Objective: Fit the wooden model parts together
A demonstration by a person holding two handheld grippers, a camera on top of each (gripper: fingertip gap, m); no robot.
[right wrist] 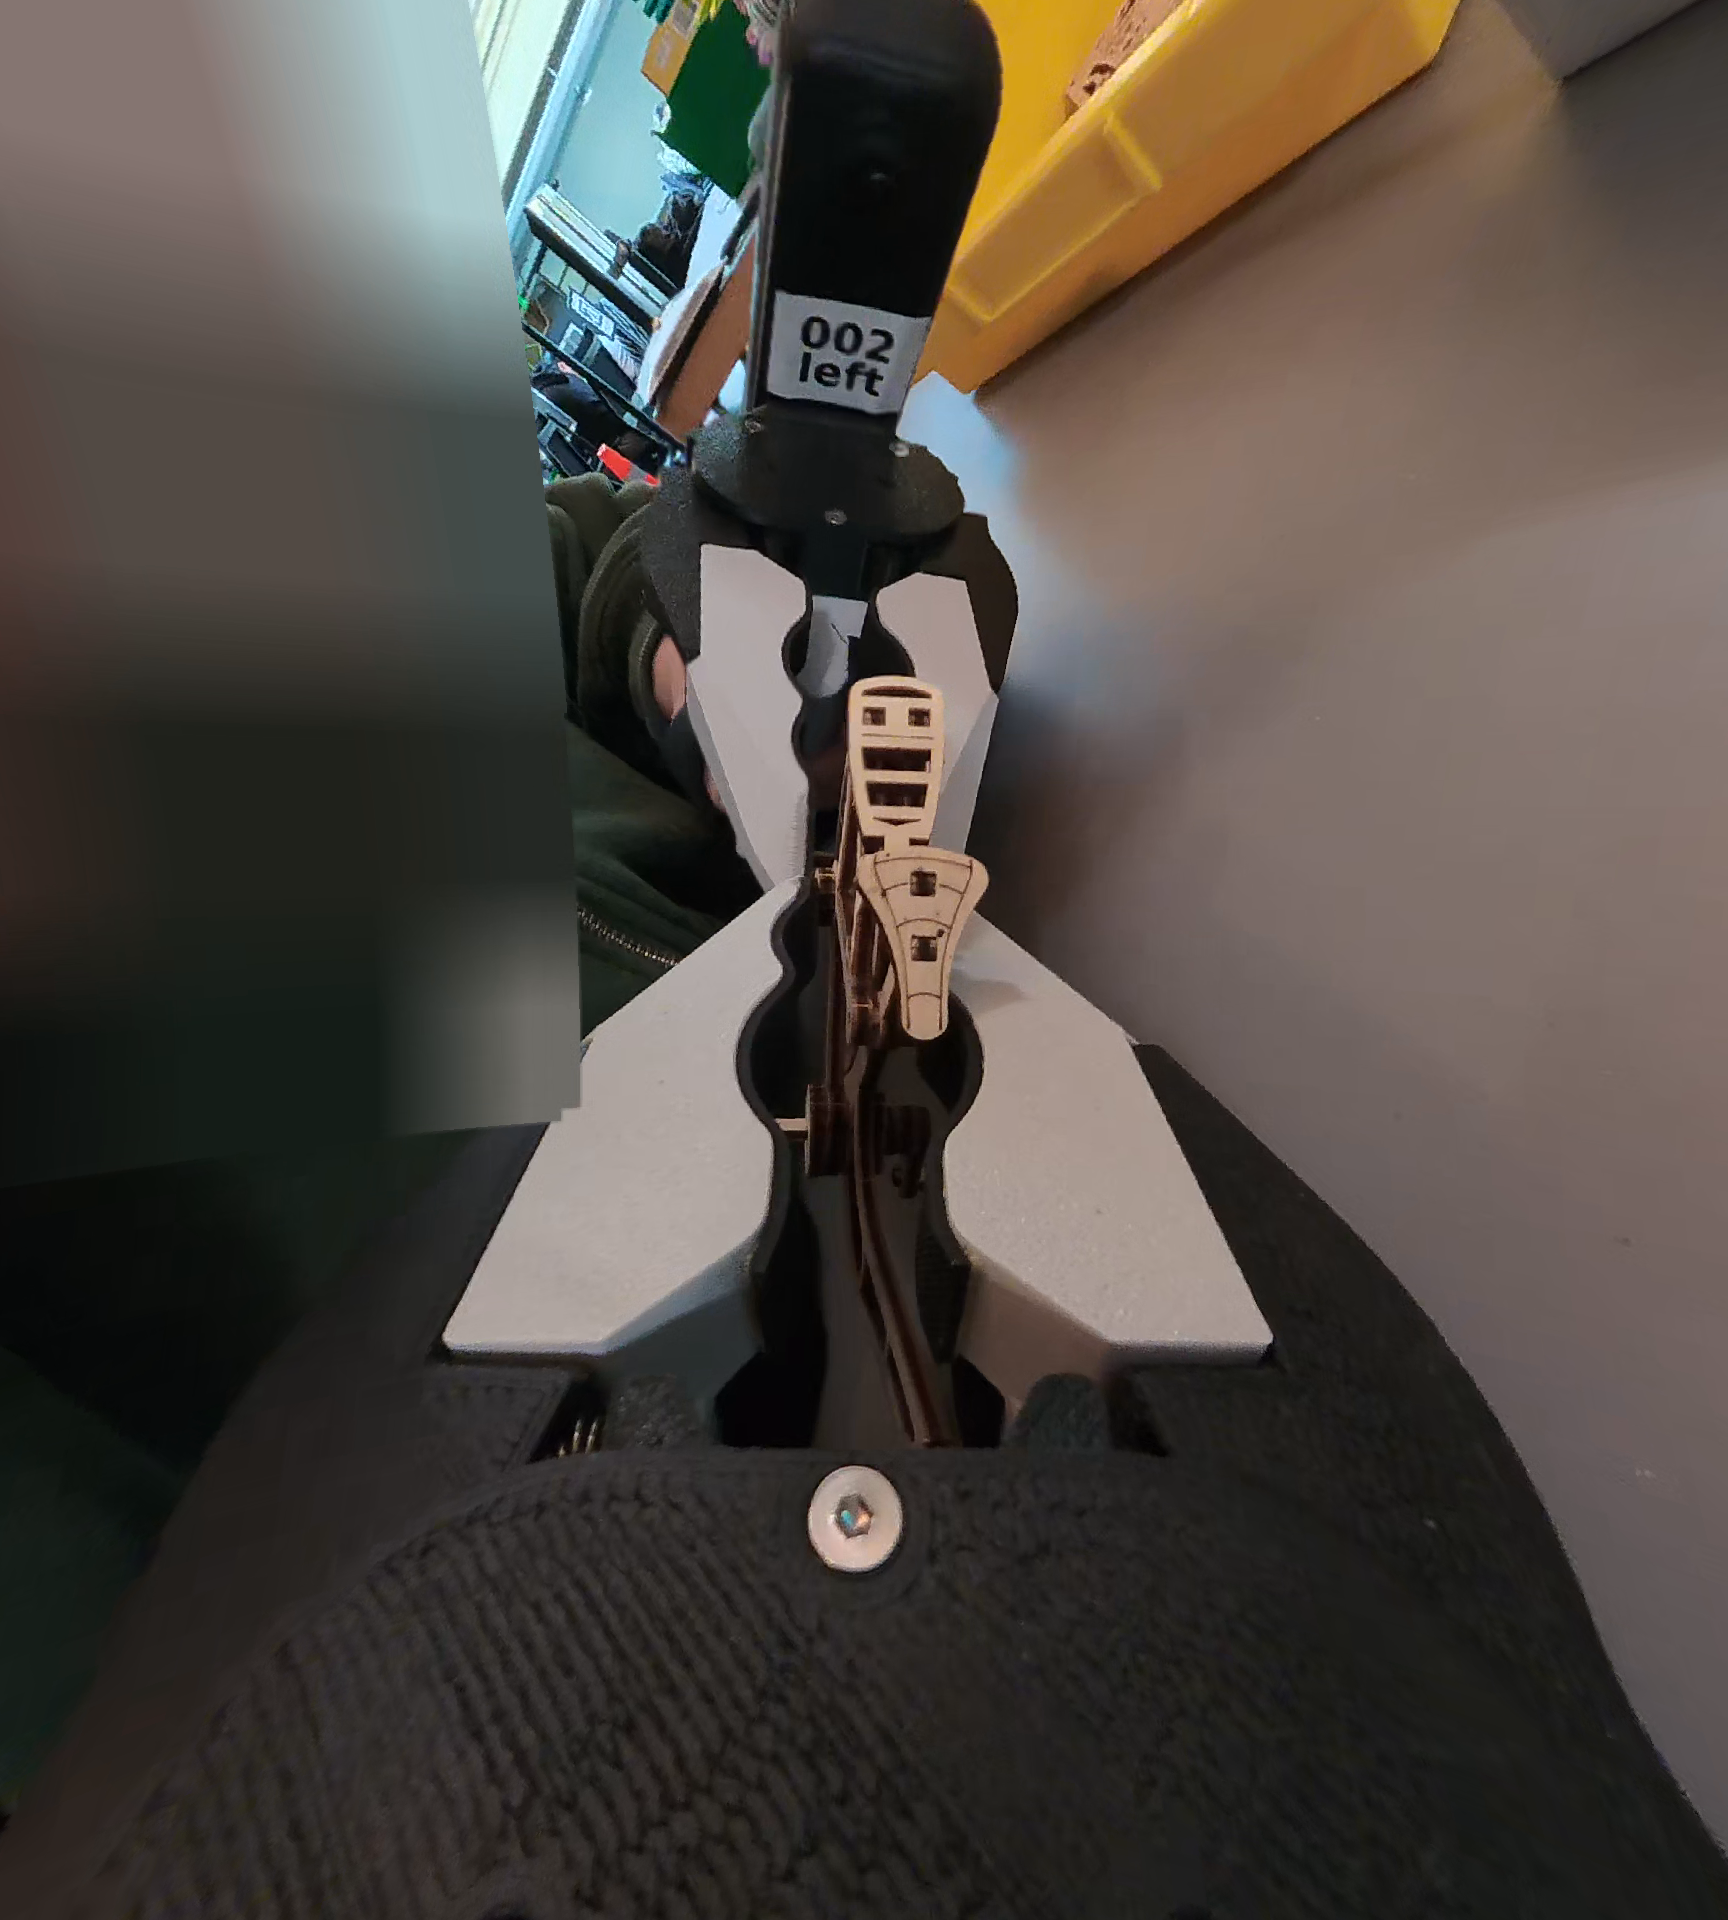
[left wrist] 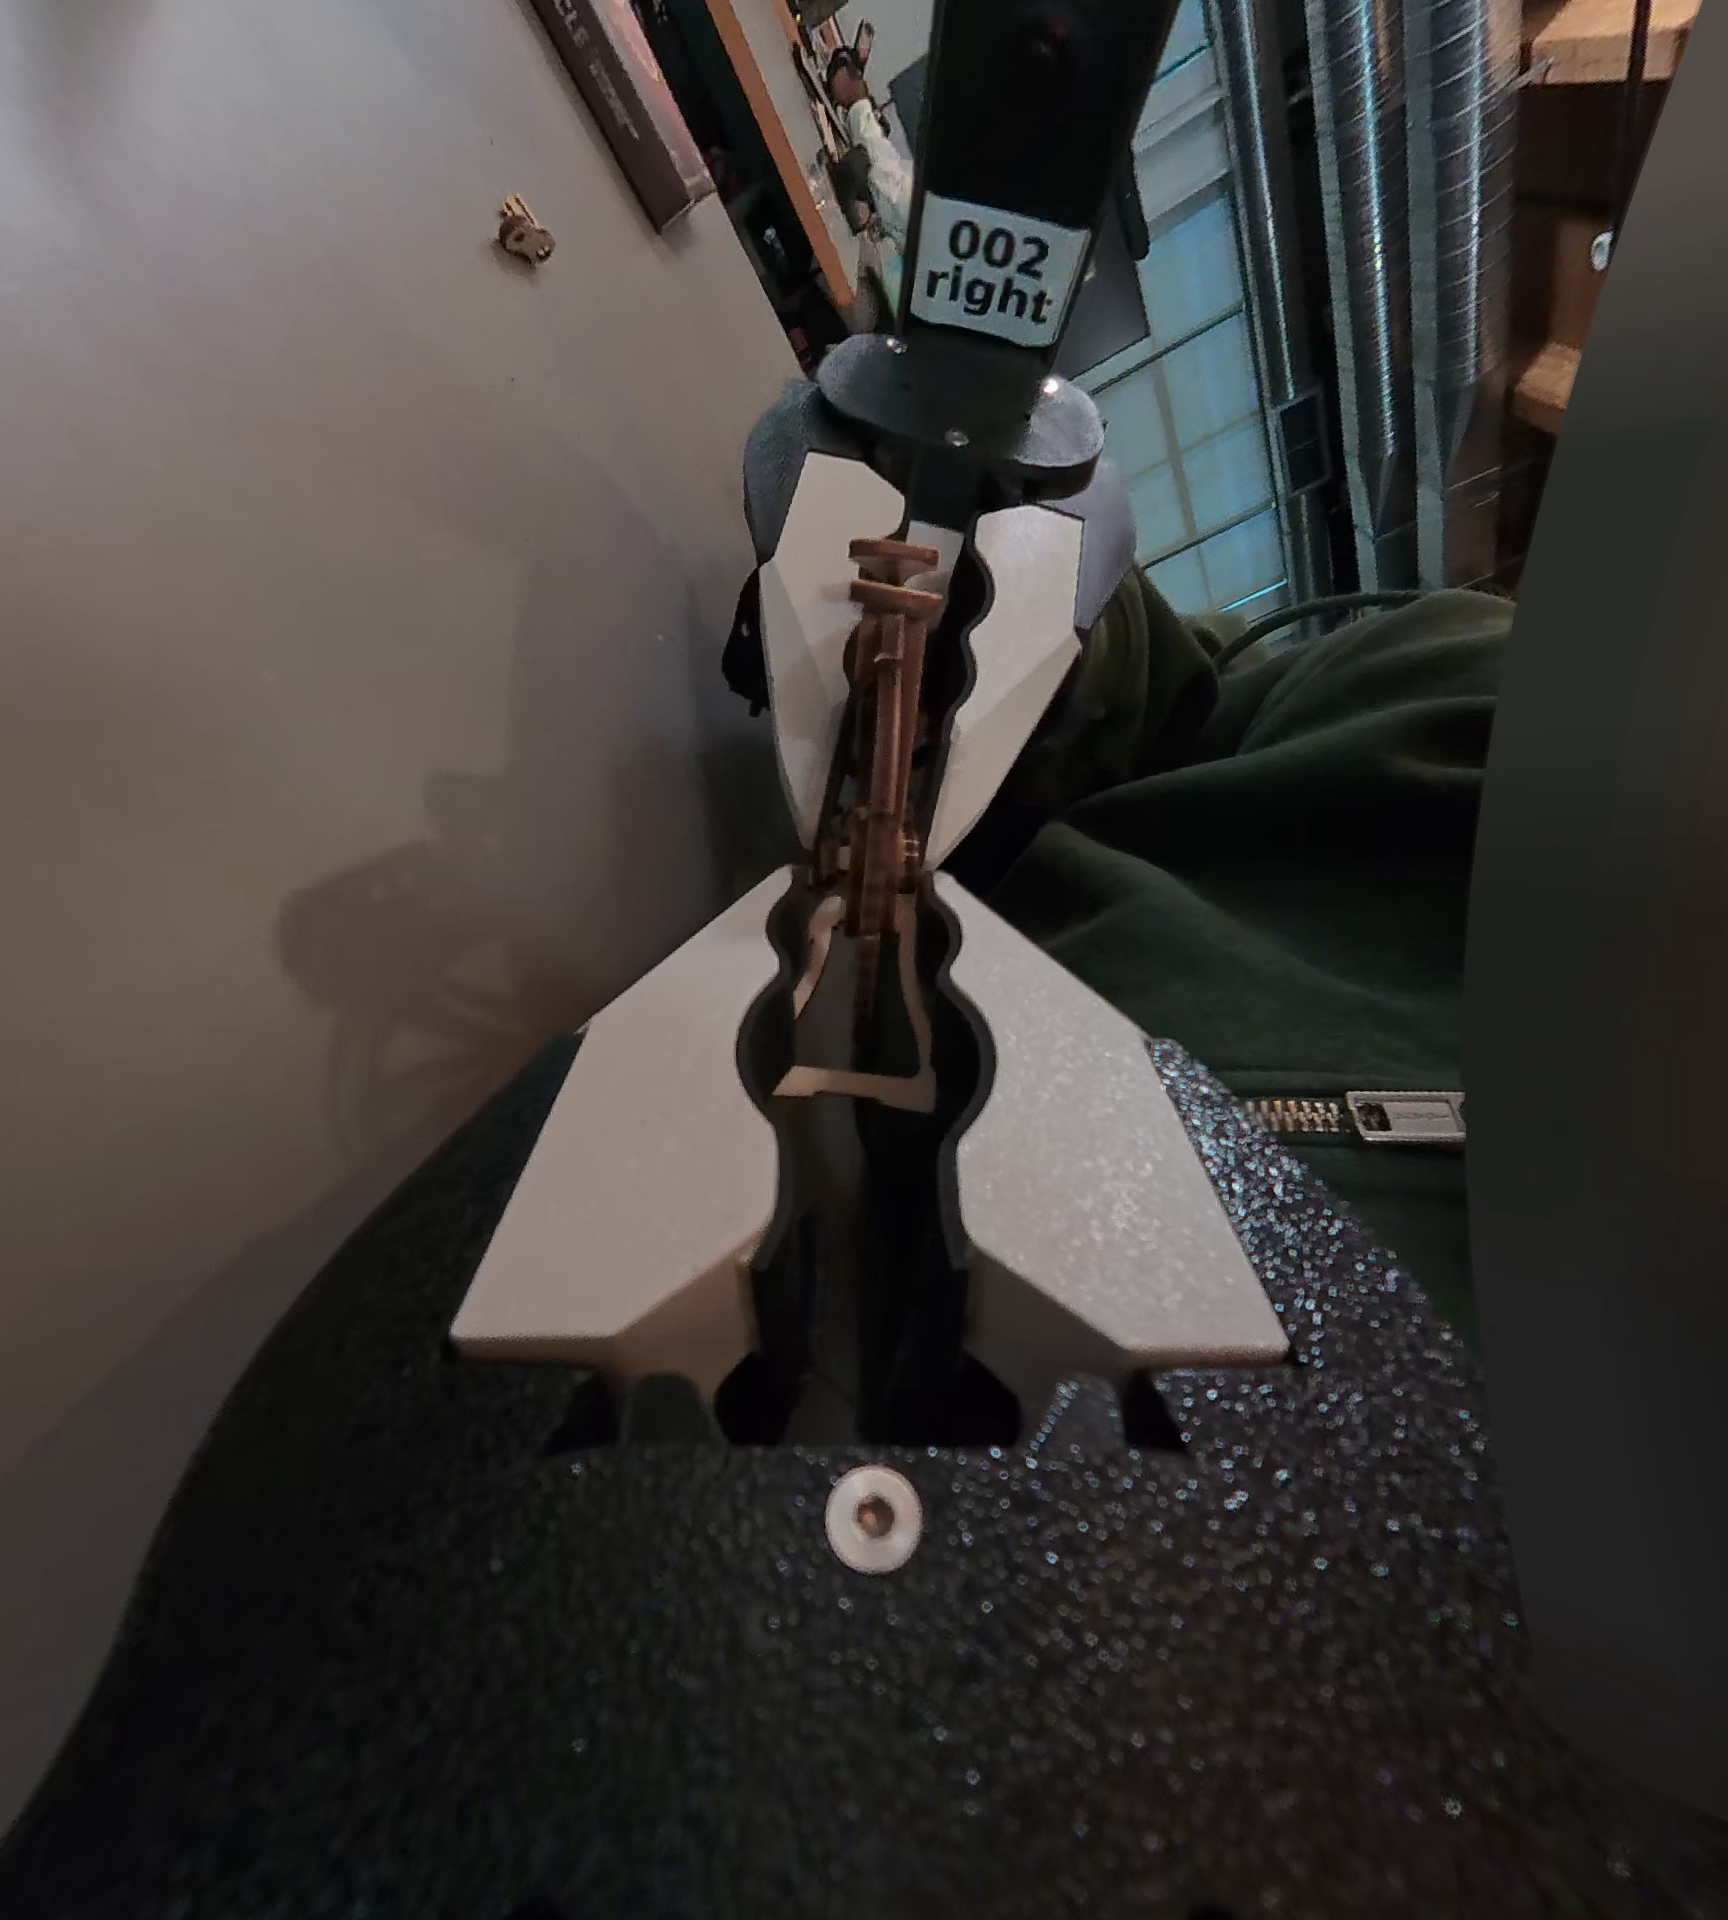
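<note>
Both claws, left claw (left wrist: 865, 883) and right claw (right wrist: 865, 883), meet tip to tip, each clamped on the wooden model (right wrist: 886, 935) between them.

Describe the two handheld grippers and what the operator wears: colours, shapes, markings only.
Both match: the left gripper and right gripper have pale grey wedge-shaped jaws with black wavy inner edges, on a black textured body with a silver hex screw at centre. Each black handle carries a white label with dark print. No cables are visible. The operator wears a dark green zip-up top.
</note>
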